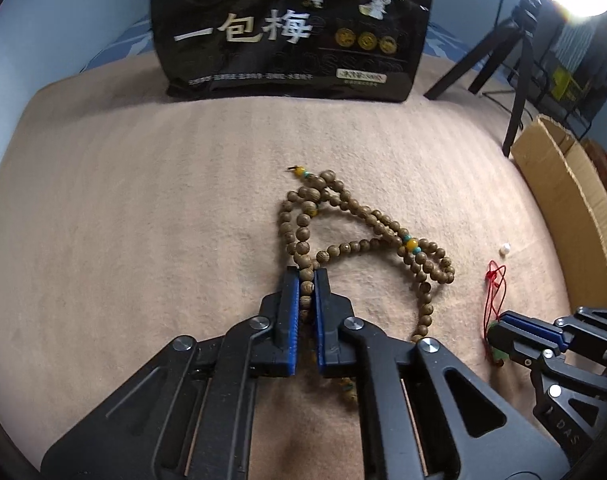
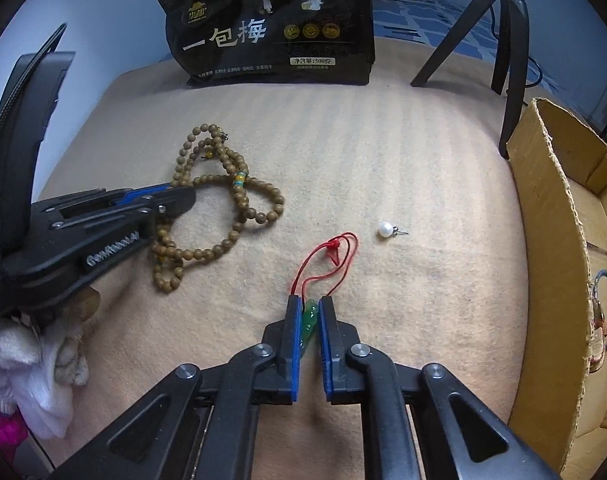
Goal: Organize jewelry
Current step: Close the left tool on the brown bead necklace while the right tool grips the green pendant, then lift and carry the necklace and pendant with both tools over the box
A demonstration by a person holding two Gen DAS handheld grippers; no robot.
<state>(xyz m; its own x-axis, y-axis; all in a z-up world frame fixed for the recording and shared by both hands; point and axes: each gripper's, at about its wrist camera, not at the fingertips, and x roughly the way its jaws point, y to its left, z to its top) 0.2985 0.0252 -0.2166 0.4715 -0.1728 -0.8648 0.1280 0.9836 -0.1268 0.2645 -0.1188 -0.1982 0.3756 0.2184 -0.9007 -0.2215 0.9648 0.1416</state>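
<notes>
A long string of brown wooden beads (image 1: 367,220) lies tangled on the beige blanket (image 1: 143,208); it also shows in the right wrist view (image 2: 223,184). My left gripper (image 1: 306,276) is shut on a strand of these beads; it shows at the left of the right wrist view (image 2: 183,196). A green pendant (image 2: 309,322) on a red cord (image 2: 331,256) sits between the pads of my right gripper (image 2: 310,304), which is shut on it. That gripper shows at the right of the left wrist view (image 1: 497,330), with the red cord (image 1: 495,284) beside it. A pearl earring (image 2: 385,229) lies loose beyond the cord.
A black snack bag (image 1: 291,28) stands at the far edge of the blanket. A black tripod (image 2: 507,40) stands at the back right. An open cardboard box (image 2: 555,240) borders the right side. A sock-clad foot (image 2: 31,368) is at the lower left.
</notes>
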